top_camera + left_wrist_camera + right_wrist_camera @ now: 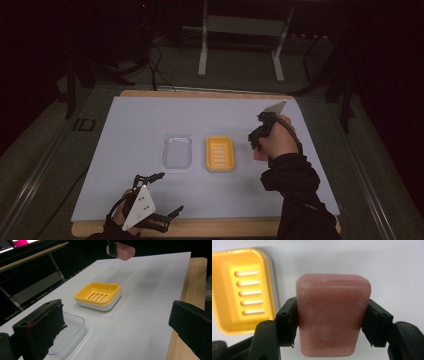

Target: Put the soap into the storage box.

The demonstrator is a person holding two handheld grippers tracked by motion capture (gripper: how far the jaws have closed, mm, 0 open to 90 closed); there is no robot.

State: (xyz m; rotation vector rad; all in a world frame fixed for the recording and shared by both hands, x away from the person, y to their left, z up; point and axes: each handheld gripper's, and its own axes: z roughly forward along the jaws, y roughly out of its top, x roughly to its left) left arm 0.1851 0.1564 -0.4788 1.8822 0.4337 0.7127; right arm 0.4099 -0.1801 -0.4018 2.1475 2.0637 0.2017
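Pink soap bar [333, 315] clamped between right gripper [332, 322] jaws.

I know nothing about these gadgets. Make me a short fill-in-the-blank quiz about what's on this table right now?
1. The right gripper is clamped on a pink bar of ____.
2. The slotted soap dish is coloured ____.
3. The clear lid lies on the dish's ____ side in the high view.
4. The left gripper has its jaws ____, holding nothing.

Missing words: soap; yellow; left; open
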